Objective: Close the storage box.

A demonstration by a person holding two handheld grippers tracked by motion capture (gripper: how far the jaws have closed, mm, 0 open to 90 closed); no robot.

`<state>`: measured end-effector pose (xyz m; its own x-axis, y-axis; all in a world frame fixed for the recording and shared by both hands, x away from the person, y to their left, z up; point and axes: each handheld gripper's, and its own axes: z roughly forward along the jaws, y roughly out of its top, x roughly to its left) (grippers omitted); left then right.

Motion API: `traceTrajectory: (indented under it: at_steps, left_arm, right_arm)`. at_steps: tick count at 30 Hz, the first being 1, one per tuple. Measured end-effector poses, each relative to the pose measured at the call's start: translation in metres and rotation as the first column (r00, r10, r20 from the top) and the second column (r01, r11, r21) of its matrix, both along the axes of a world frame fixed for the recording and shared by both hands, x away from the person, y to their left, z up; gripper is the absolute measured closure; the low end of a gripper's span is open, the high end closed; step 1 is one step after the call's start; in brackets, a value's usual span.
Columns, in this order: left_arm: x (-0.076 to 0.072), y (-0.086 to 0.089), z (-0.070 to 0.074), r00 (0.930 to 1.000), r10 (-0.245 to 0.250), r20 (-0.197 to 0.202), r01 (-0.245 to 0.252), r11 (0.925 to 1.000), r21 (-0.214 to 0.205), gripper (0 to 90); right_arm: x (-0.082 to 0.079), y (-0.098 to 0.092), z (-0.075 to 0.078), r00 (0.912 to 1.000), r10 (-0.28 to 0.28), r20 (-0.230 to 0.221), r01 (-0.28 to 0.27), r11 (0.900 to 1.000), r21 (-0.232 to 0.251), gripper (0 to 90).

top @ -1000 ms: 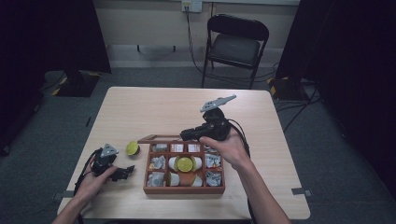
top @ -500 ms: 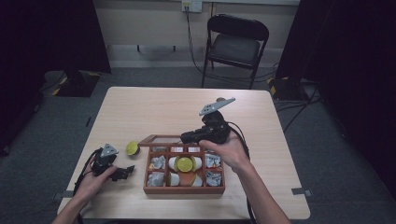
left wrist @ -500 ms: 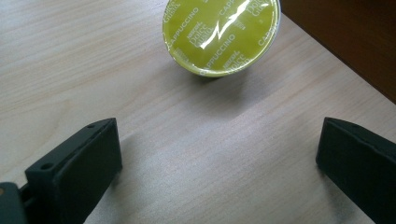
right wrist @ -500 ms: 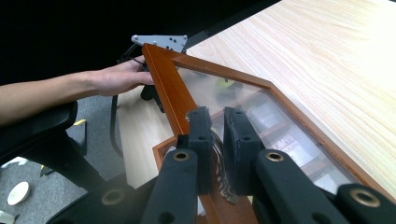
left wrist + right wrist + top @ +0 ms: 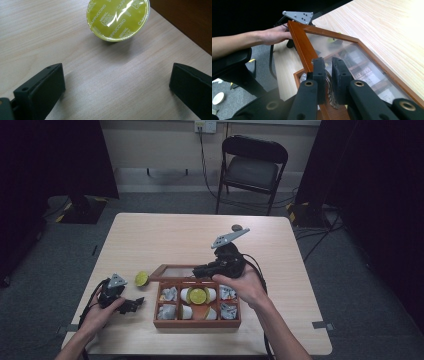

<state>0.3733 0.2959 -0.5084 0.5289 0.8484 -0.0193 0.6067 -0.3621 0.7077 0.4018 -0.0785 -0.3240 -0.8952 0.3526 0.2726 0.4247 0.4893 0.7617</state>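
A wooden compartment box holds several wrapped items and a yellow-green capsule. Its glass-paned lid stands partly raised, hinged at the far side. My right gripper is shut on the ornate metal clasp at the lid's front edge, with the wooden frame running away from the right gripper. Left of the box my left gripper rests on the table, open. Between and beyond the wide jaws of the left gripper lies a second yellow-green capsule, untouched and also seen as the capsule.
The box's dark wooden side lies just right of the loose capsule. A black folding chair stands beyond the table's far edge. Bare tabletop stretches behind the box. The left hand and grey plate show past the lid.
The right gripper, holding the lid's edge, has shifted slightly lower in the high view. The left gripper and the loose capsule have stayed put.
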Motion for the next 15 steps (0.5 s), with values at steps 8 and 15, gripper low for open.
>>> traceTrajectory:
  at_steps: [8, 15]
  left_arm:
    - [0.000, 0.000, 0.000, 1.0000, 0.000, 0.001, 0.000, 1.0000, 0.000, 0.0]
    - [0.000, 0.000, 0.000, 1.0000, 0.000, 0.001, 0.000, 1.0000, 0.001, 0.0]
  right_arm:
    - [-0.007, 0.002, -0.004, 0.9999, 0.016, 0.005, -0.016, 0.9994, -0.031, 82.2]
    - [-0.013, 0.002, -0.009, 0.9996, 0.020, 0.022, -0.019, 0.9990, -0.039, 82.2]
